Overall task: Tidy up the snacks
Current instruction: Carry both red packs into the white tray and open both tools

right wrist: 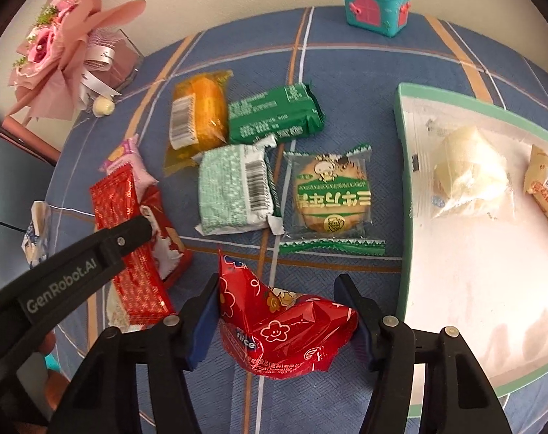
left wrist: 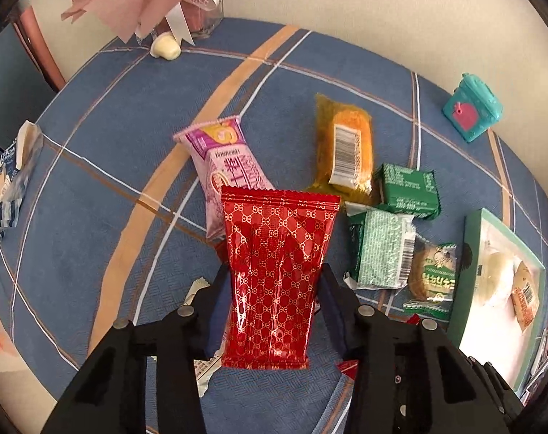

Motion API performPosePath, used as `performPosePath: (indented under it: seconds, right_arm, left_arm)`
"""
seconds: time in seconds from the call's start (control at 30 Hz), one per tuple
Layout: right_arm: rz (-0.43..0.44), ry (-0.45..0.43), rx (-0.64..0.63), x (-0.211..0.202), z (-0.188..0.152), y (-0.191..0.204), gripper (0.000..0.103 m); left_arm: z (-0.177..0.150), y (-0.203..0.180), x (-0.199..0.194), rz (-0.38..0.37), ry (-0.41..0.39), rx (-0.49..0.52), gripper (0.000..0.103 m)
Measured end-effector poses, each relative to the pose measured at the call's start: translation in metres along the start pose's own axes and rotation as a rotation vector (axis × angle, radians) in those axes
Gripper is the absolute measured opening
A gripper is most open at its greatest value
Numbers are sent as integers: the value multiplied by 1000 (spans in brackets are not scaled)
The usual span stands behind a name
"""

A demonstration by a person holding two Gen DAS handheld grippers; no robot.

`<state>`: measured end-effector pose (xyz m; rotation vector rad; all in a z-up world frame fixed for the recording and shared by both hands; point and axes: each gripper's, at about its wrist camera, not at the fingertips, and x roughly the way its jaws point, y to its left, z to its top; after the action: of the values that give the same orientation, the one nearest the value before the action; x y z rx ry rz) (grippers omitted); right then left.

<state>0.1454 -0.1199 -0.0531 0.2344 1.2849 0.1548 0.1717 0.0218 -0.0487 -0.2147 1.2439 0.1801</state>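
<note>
Two snacks are held at once, one in each pair of tongs. Through the left wrist camera, our left tongs (left wrist: 275,289) are closed on a red packet with a gold pattern (left wrist: 274,271), pads pressing its two long edges, and the packet looks lifted above the blue checked cloth of the bench (left wrist: 111,166). Taking that packet as our landmark, a pink packet (left wrist: 223,166) lies just behind it, an orange cake in clear wrap (left wrist: 346,148) farther back and to the right, and two green packets (left wrist: 407,190) beside that. A green-rimmed tray (left wrist: 471,238) sits well to the right.

Through the right wrist camera, our right tongs (right wrist: 285,325) are clamped on a crumpled red flower-print bag (right wrist: 285,329), pads touching both its sides. From this bag, the tray (right wrist: 404,181) is near on the right, a round biscuit packet (right wrist: 332,195) lies just behind, and the left tongs (right wrist: 129,235) with their red packet (right wrist: 129,249) are to the left.
</note>
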Motion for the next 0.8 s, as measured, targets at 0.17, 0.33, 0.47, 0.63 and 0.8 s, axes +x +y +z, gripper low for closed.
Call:
performPosePath:
  seconds: [0.17,0.33,0.47,0.63,0.8]
  right_arm:
    - [17,-42,2,-22,1,-1,64]
    - [14,-75,1,-40,-2,-2,64]
    - [2,-82,11,-45,-3,-5,64]
    - [-17,-96,39,-49,-2,-16,64]
    - [-25,-112,90,-57,0,-37,64]
  left_arm:
    - [3,7,-20,-3,-38,4,48]
    - [3,15,-35,-2,-72,10,48]
    - [3,16,-46,4,-99,11,48]
    - [2,13,-57,9,-130,17,47]
    - [1,4,-66,11,-151,36,47]
